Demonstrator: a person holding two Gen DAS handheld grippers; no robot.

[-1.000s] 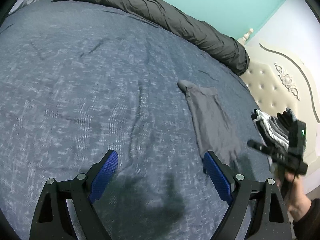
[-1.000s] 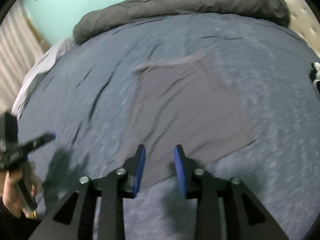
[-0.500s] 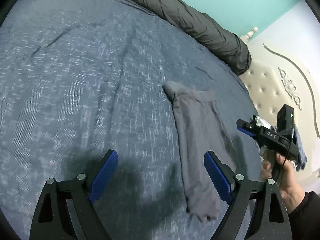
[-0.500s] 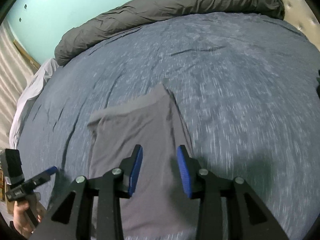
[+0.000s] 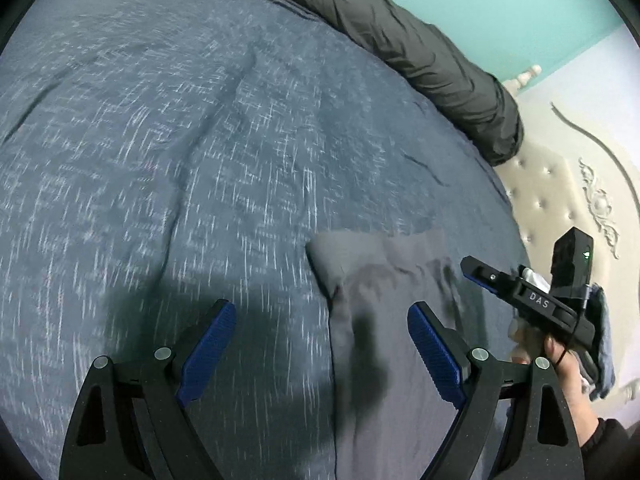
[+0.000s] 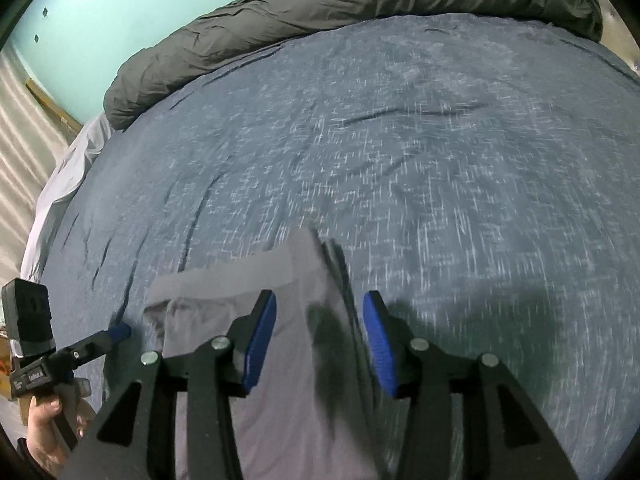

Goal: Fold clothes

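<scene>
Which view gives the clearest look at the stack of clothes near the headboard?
Left wrist: the stacked clothes show at its right edge, partly hidden behind the right tongs. The right wrist view shows nothing of them.

The right gripper hangs over a grey garment with its blue-padded jaws apart and nothing between them. The garment lies flat on a blue bedspread. At the lower left, a hand holds the left gripper. A dark grey duvet is bunched along the far edge.
</scene>
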